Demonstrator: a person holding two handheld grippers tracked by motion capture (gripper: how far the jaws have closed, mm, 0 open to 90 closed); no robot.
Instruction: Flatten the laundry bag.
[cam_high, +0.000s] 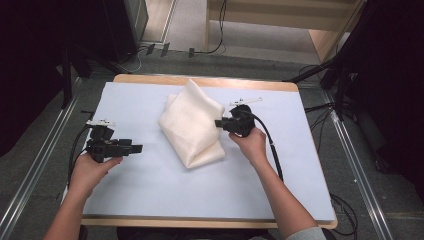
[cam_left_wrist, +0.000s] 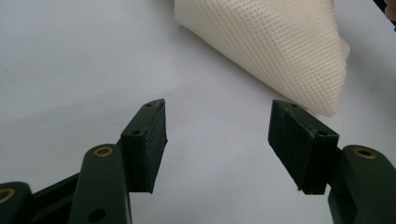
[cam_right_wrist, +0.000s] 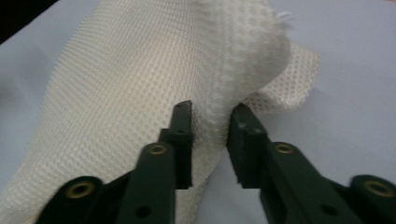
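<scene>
A cream waffle-weave cloth (cam_high: 192, 122) lies folded and bunched in the middle of the pale blue table cover (cam_high: 165, 195). My right gripper (cam_high: 218, 123) is at the cloth's right edge. In the right gripper view the jaws (cam_right_wrist: 210, 116) pinch a raised fold of the cloth's hem (cam_right_wrist: 215, 93), with both pads against the fabric. My left gripper (cam_high: 137, 148) hovers over bare cover to the left of the cloth. Its jaws (cam_left_wrist: 217, 126) stand wide open with nothing between them, and a corner of the cloth (cam_left_wrist: 280, 42) lies just beyond them.
The wooden table edge (cam_high: 200, 80) borders the cover at the back. Dark stands and cables (cam_high: 340, 90) stand off the right side, and floor rails (cam_high: 30, 170) run along both sides. A cable (cam_high: 272, 145) trails from the right gripper across the cover.
</scene>
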